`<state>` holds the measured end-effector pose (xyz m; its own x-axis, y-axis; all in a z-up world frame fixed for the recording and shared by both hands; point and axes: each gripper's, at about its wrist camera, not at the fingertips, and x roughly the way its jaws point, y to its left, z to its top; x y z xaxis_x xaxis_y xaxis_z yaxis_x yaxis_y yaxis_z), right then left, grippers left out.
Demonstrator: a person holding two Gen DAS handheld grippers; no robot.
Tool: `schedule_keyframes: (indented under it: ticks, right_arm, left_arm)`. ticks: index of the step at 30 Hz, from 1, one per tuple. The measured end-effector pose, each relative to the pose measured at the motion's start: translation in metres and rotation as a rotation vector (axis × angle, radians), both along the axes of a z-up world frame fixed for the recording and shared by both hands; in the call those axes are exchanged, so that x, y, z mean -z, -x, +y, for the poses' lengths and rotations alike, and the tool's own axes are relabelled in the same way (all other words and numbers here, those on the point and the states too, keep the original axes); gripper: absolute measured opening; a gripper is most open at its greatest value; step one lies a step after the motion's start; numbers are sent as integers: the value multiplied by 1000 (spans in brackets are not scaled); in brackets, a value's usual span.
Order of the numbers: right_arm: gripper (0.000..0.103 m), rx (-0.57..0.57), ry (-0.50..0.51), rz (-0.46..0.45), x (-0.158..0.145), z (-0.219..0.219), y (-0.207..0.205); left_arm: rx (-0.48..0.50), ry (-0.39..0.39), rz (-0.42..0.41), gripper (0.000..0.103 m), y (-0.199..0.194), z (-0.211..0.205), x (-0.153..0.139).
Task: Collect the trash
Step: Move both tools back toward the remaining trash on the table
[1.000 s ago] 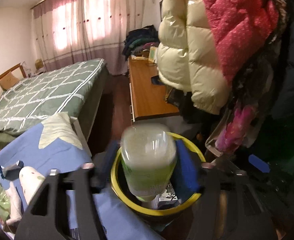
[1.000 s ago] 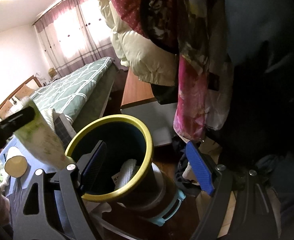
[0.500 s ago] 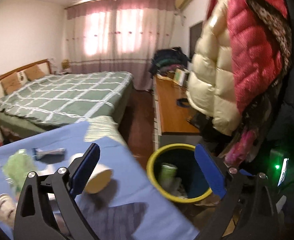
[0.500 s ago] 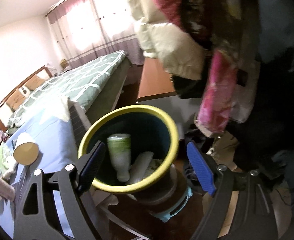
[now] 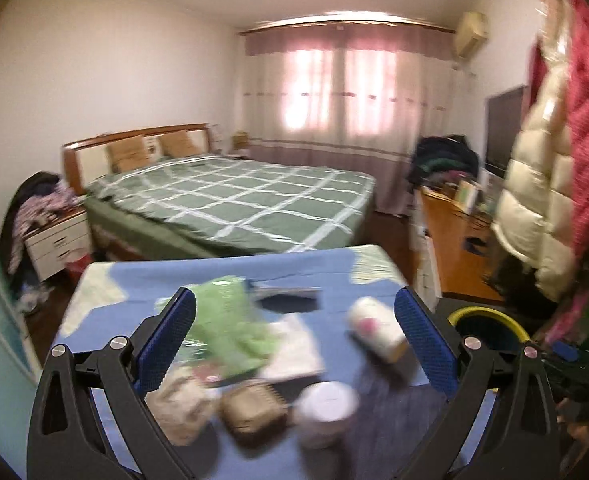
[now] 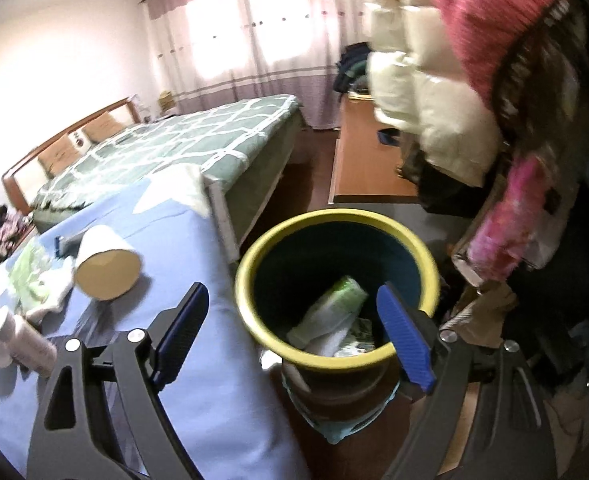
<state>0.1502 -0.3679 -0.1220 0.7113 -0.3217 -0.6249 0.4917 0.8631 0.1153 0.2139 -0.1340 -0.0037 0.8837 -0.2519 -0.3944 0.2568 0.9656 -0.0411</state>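
Left gripper (image 5: 294, 336): jaws standing wide with nothing between them, having just been opening; it is hovering over the blue-covered table (image 5: 230, 276), likely lining up the next pick
Green wrapper (image 5: 230, 320): lying crumpled on the table's left part; blurred, no clear long axis
Squat jar (image 5: 326, 404): sitting nearest the left gripper, lid facing roughly upward
Paper cup (image 6: 106, 268): lying on its side near the table's bin-side edge, long axis running across the cloth, open mouth pointing towards the right gripper's camera
Right gripper (image 6: 294, 340): jaws spread wide and holding nothing, hanging just above the bin's rim, probably waiting beside the drop point
Bin (image 6: 254, 264): standing upright just beside the table so trash needs only a short carry
Green bottle (image 6: 330, 308): lying inside the bin, tilted, neck pointing down towards the bottom
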Motion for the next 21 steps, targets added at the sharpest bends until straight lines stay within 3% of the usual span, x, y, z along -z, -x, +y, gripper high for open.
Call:
schedule_keyframes:
  ticks: [12,21]
  right_arm:
    - [82,-310,33,22,-11,122,-55]
    - [82,-524,41,11,-13,204,-74]
  left_arm:
    - [-372,-4,-25,98,-26,145,34]
    - [-482,95,71,98,-41,202,72]
